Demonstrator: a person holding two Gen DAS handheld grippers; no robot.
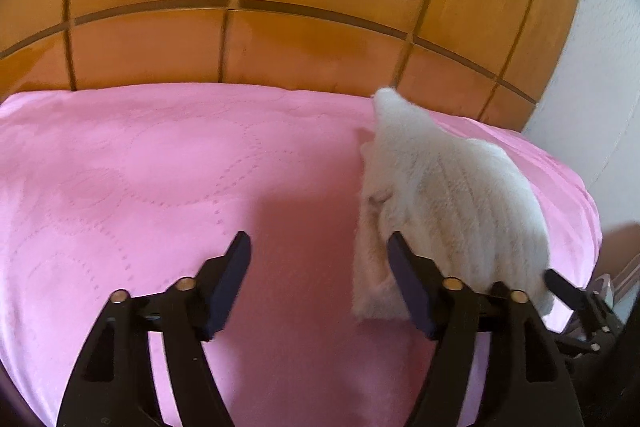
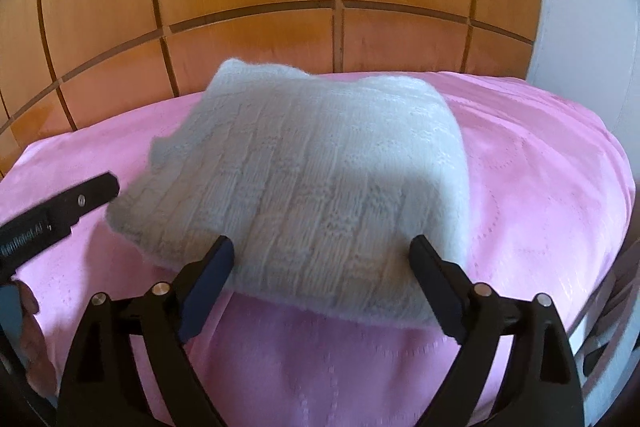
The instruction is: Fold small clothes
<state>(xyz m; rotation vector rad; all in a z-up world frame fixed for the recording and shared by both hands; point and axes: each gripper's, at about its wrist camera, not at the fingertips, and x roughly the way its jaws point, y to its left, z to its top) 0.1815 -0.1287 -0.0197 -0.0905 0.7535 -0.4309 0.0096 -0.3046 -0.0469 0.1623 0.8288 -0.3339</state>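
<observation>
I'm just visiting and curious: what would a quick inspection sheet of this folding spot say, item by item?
Surface: pink quilted bedspread, smooth.
Job's things: white knitted garment, lying folded in a compact bundle on the bedspread.
Clutter: nothing seen.
Grippers: left gripper open over bare bedspread, beside the garment; right gripper open wide at the garment's near edge, gripping nothing.
Cables: nothing seen.
Surroundings: wooden panelled headboard behind; white wall at right.

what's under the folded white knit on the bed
The white knit lies on the pink quilted bedspread, which shows all around it. Whatever lies directly beneath the folded layers is covered and cannot be seen.
</observation>
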